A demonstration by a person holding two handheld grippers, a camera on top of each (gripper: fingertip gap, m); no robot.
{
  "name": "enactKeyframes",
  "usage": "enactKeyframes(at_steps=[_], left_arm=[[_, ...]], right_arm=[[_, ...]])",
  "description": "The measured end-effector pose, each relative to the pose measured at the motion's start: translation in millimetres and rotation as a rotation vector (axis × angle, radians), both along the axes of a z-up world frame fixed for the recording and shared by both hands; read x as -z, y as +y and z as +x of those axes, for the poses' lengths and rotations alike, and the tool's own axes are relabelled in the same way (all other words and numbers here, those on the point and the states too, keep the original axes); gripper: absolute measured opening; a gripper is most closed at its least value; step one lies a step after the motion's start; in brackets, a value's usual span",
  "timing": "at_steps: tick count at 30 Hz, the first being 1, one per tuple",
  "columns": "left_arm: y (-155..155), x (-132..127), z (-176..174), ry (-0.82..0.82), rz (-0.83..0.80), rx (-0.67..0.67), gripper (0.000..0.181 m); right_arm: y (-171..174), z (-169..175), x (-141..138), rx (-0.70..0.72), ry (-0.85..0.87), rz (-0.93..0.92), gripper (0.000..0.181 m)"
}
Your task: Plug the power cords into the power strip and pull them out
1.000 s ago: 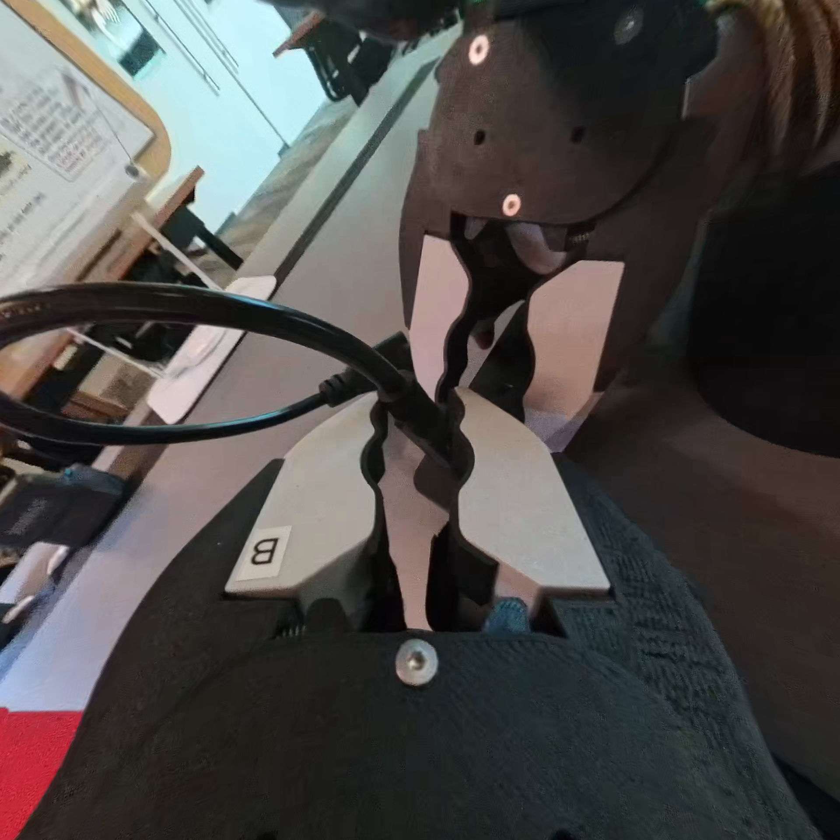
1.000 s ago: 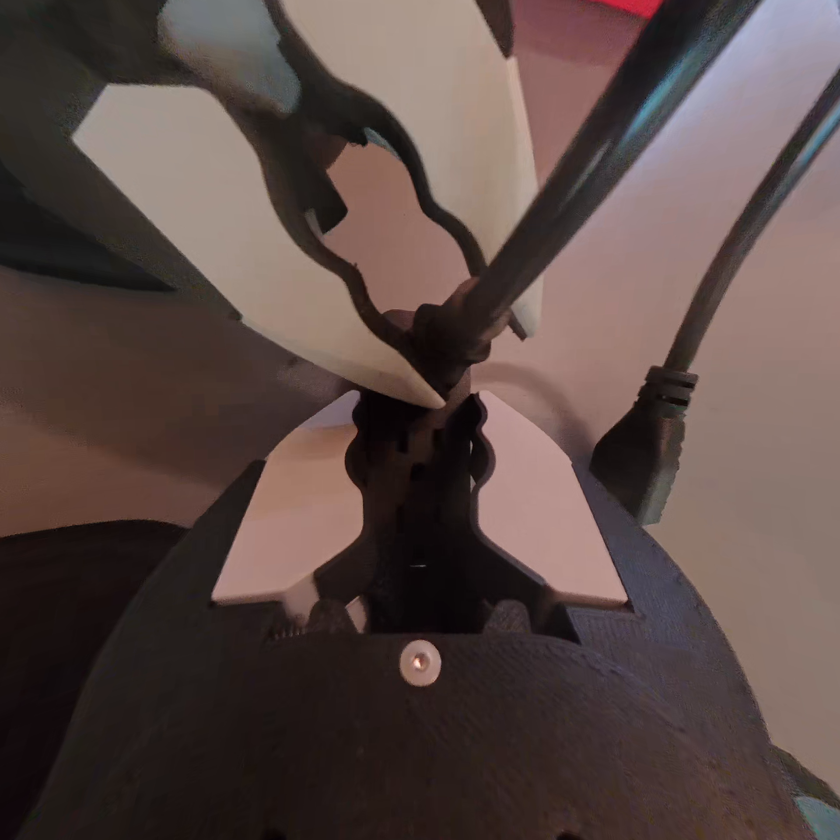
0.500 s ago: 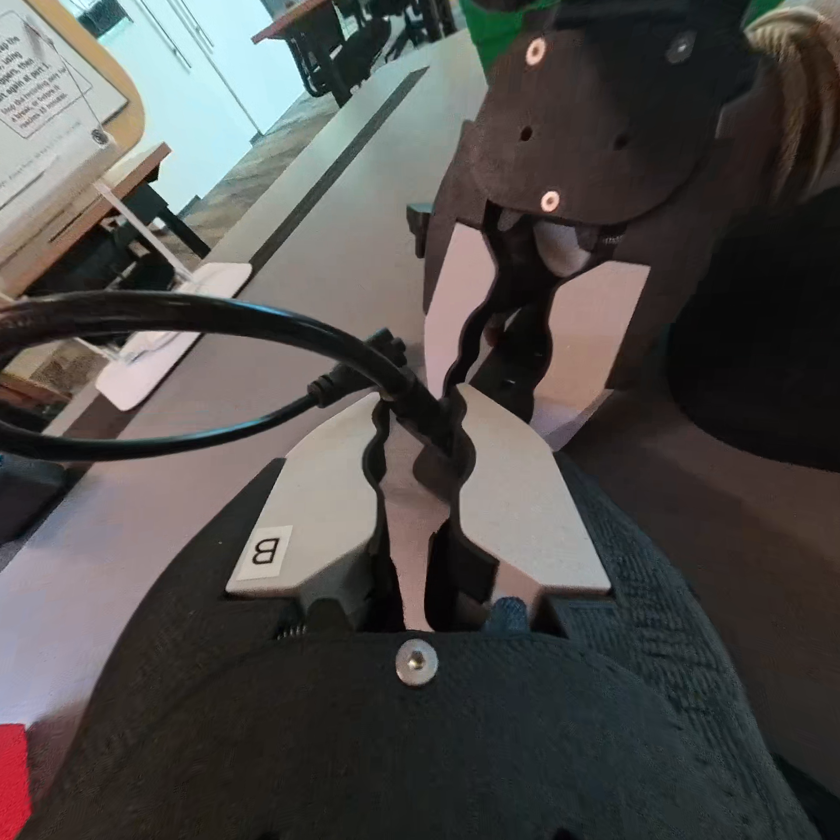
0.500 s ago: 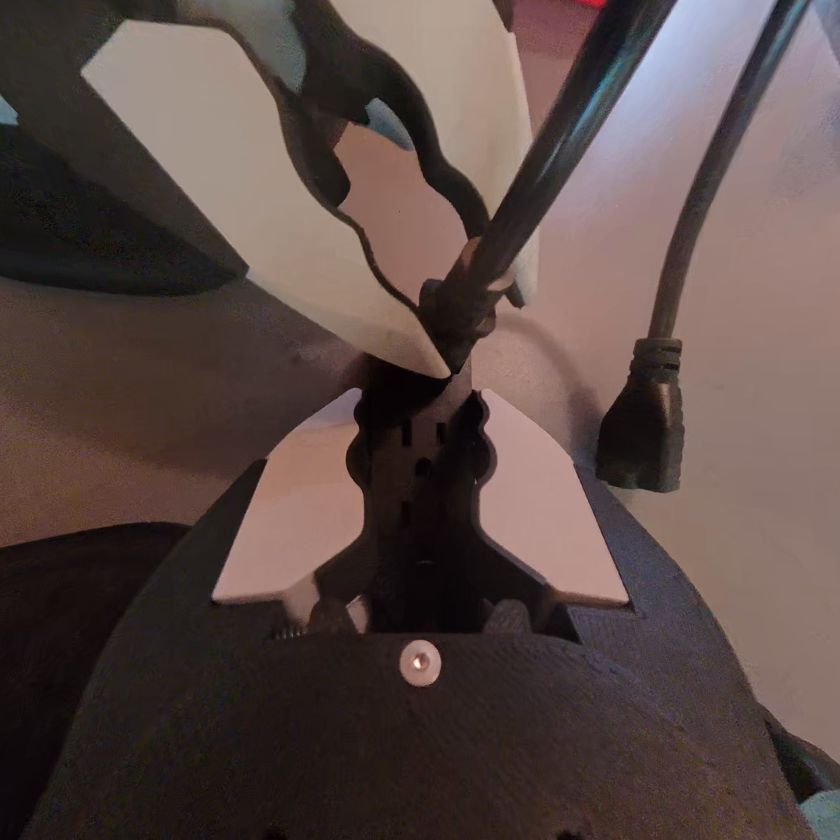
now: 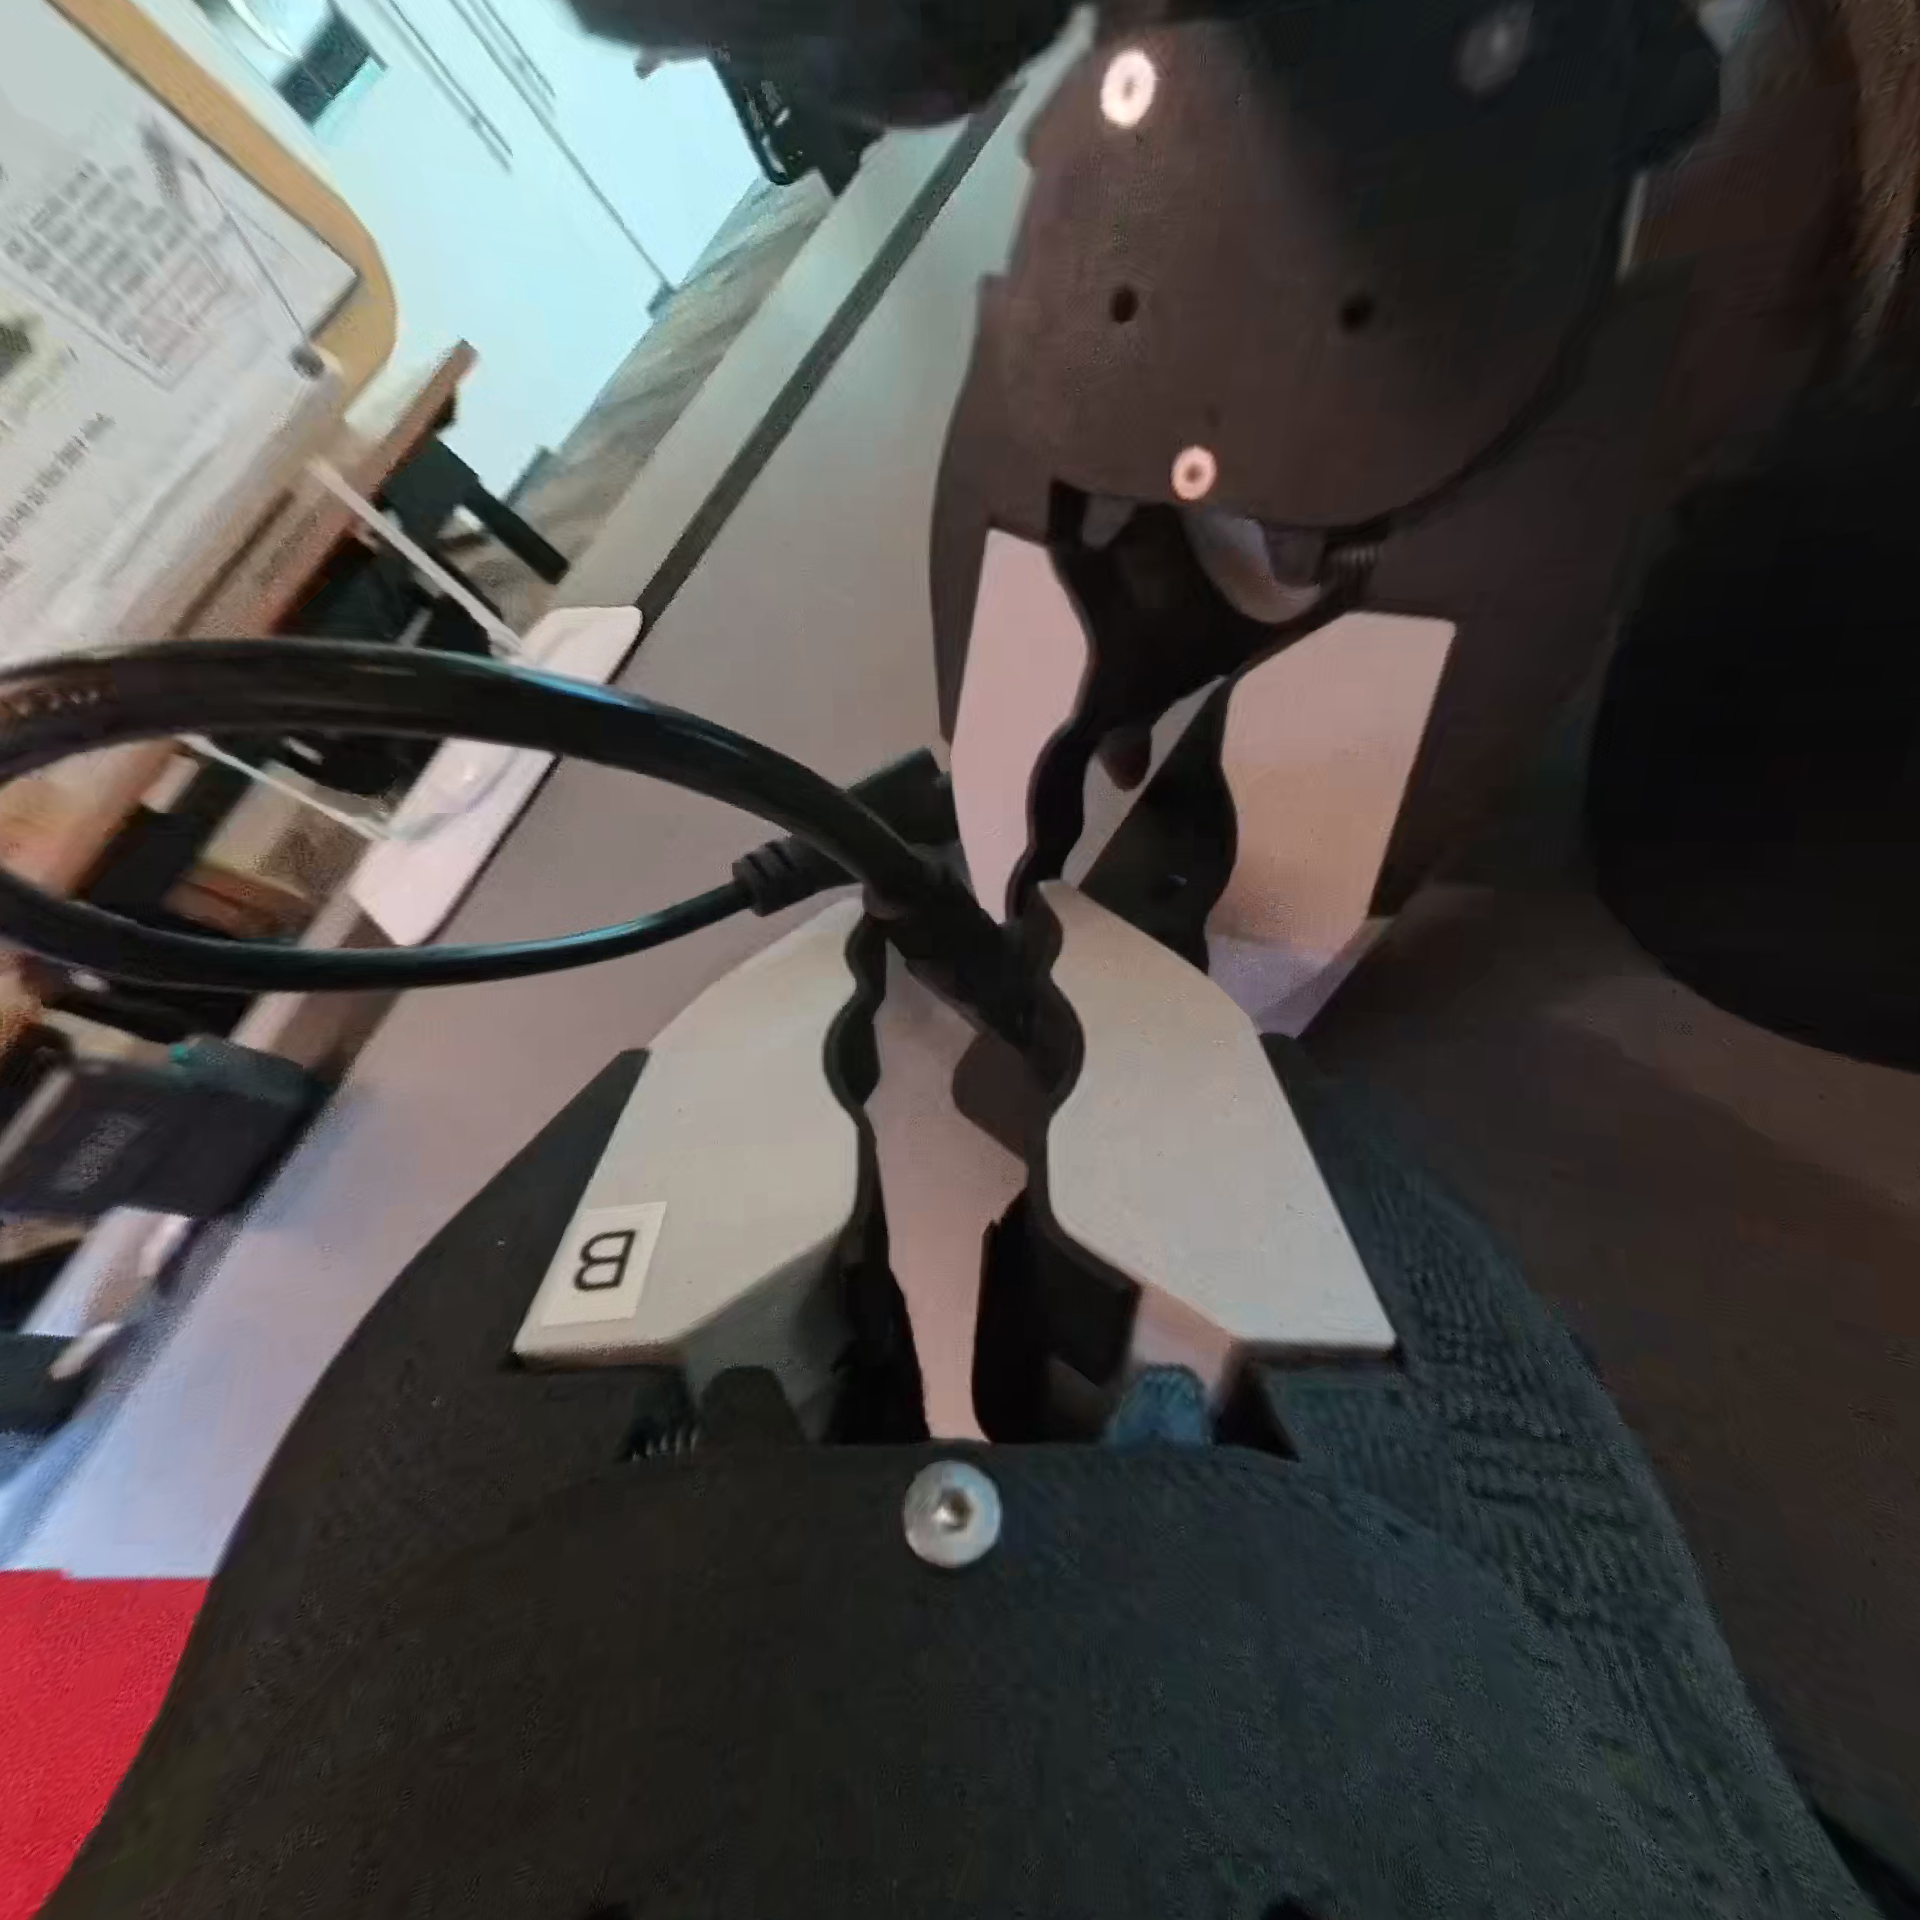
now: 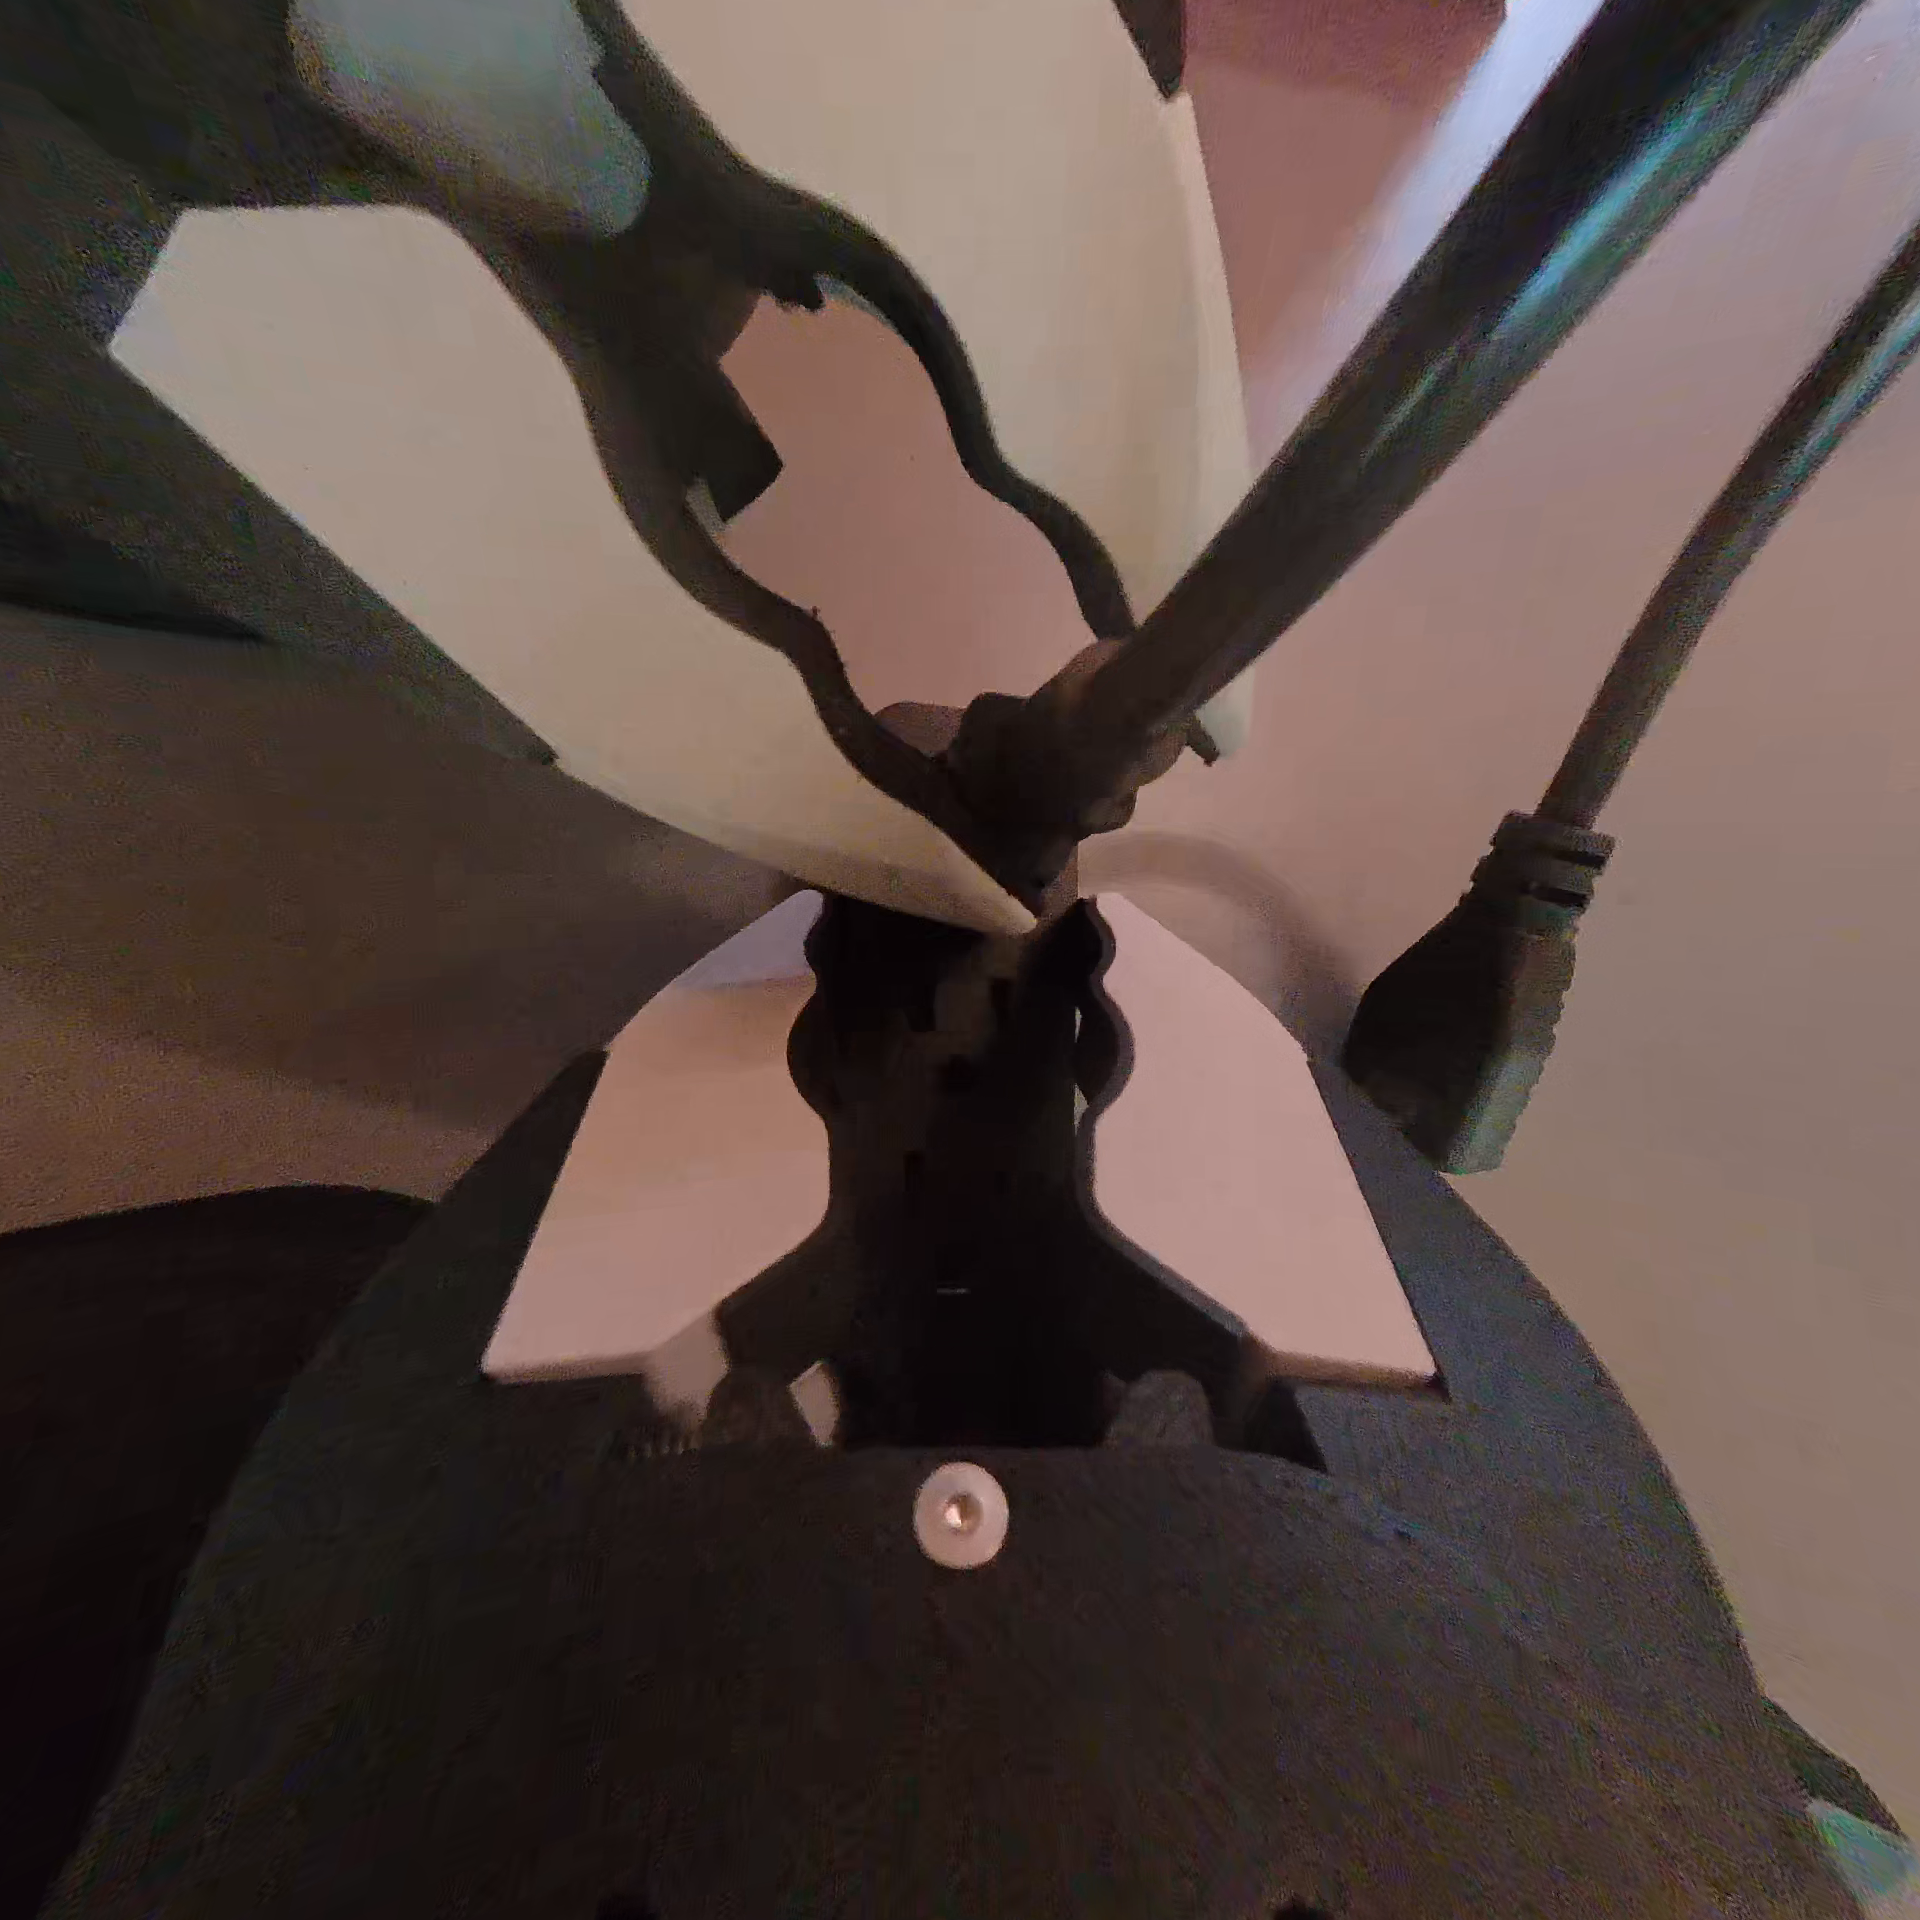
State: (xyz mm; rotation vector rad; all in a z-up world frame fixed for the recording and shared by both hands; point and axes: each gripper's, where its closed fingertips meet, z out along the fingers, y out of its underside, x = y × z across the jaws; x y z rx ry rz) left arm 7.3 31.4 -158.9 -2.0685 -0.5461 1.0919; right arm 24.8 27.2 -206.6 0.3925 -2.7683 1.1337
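The left gripper [image 5: 961, 966] clamped a power cord's plug [image 5: 977, 971]; the right gripper [image 6: 951, 987] pinned the power strip [image 6: 951, 1143] against the table [image 6: 1714, 727]. Seemingly aligned, it needed a straight push.

Office or lab: long grey tables [image 5: 790, 582], wall notice board [image 5: 156, 312], desks.

black power cord plug [image 5: 961, 951] at black power strip [image 6: 951, 1174]; second cord [image 6: 1475, 997] lying beside
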Motion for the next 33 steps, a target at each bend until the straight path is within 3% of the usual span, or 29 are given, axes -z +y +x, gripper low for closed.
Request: enactKeyframes(at_steps=[3,6,11,16,20,26,29,31,33], left_arm=[[1.1,-0.3,3.4,-0.006,0.033,0.06,0.027],[-6.5,-0.5,1.0,-0.057,0.103,0.036,0.027],[7.2,-2.9,1.5,0.05,-0.054,0.017,0.026],[-4.9,-0.8,1.3,-0.038,0.061,0.067,0.028],[6.9,-3.4,2.1,0.075,-0.13,0.034,0.027],[-8.6,-1.6,0.7,-0.075,0.128,0.066,0.027],[0.2,-2.1,0.9,-0.062,0.082,0.032,0.025],[10.9,-7.8,1.9,0.059,-0.074,0.015,0.025],[11.0,-5.5,5.1,0.002,0.018,0.061,0.024]], right_arm=[[4.0,4.2,-0.3,-0.001,-0.045,-0.043,0.044],[0.9,5.2,-0.3,0.007,-0.063,-0.033,0.045],[5.3,3.1,-1.1,-0.012,-0.033,-0.02,0.044],[2.2,4.7,0.2,0.0,-0.067,-0.026,0.046],[4.6,2.8,-0.7,-0.021,-0.049,-0.004,0.044],[0.3,6.9,-0.5,0.0,-0.1,-0.022,0.045],[0.8,3.8,-0.2,0.001,-0.072,-0.004,0.045],[5.5,3.2,-4.1,-0.014,-0.058,-0.012,0.044],[7.4,6.3,-0.1,-0.019,-0.09,-0.033,0.045]])
